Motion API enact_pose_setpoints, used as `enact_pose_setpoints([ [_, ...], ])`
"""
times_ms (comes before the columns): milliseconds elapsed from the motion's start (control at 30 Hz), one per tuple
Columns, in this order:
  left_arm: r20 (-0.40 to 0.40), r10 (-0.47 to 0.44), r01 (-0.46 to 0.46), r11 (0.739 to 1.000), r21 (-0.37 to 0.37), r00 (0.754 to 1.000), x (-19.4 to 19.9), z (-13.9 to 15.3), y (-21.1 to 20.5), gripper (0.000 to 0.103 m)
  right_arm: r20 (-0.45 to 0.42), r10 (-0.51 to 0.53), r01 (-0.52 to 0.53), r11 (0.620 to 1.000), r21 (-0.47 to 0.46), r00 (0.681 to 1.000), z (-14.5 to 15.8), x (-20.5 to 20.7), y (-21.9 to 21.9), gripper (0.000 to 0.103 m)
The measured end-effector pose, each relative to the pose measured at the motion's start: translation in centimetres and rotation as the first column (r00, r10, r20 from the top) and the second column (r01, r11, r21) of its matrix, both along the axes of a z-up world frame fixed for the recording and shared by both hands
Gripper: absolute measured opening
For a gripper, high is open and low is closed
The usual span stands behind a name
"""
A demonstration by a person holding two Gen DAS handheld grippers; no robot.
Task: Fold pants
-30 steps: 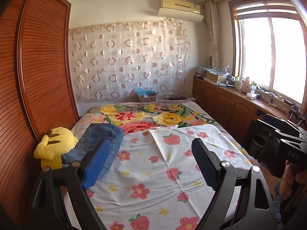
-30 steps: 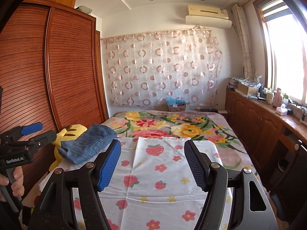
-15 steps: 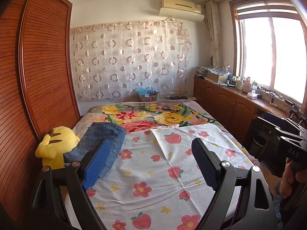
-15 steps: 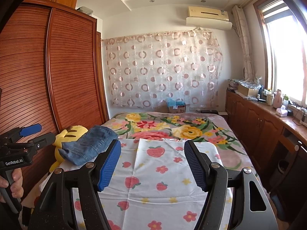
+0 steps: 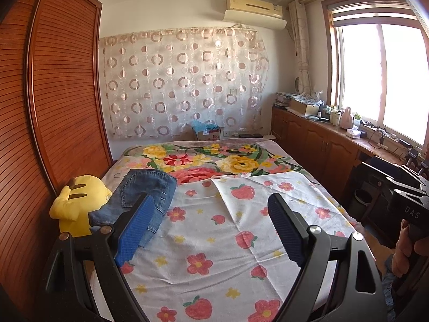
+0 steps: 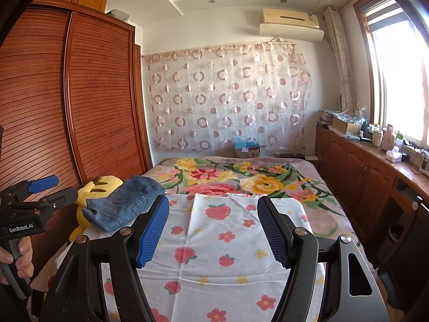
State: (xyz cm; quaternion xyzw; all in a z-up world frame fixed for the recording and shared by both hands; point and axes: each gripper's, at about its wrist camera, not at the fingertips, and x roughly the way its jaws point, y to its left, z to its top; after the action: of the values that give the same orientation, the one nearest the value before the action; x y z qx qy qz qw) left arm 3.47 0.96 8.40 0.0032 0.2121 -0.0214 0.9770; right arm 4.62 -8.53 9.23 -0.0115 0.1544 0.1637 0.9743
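Note:
Blue denim pants [image 5: 150, 185] lie as a folded bundle at the left edge of the bed, against a yellow plush toy [image 5: 77, 198]. My left gripper [image 5: 211, 204] hovers above the strawberry-print sheet [image 5: 241, 230], open, with nothing between its blue pads. Its left finger hides the near corner of the pants. In the right wrist view the pants [image 6: 128, 201] sit left of my right gripper [image 6: 213, 204], which is also open and empty over the sheet [image 6: 214, 241]. The left gripper [image 6: 57, 187] shows there at the far left, apart from the pants.
A slatted wooden wardrobe [image 5: 53, 107] runs close along the bed's left side. Low cabinets [image 5: 335, 145] with clutter stand under the window on the right. A floral blanket [image 5: 214, 161] covers the far half of the bed. A cardboard box [image 5: 207, 134] sits beyond it.

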Motion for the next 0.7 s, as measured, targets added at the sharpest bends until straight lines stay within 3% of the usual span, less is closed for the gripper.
enact_pose_setpoints([
  [700,-0.001,-0.001,0.001,1.0,-0.003,1.0,0.03,0.13,0.1,0.087,0.001,0.01,-0.01,1.0,-0.003,1.0,-0.17,-0.02,0.17,0.07],
])
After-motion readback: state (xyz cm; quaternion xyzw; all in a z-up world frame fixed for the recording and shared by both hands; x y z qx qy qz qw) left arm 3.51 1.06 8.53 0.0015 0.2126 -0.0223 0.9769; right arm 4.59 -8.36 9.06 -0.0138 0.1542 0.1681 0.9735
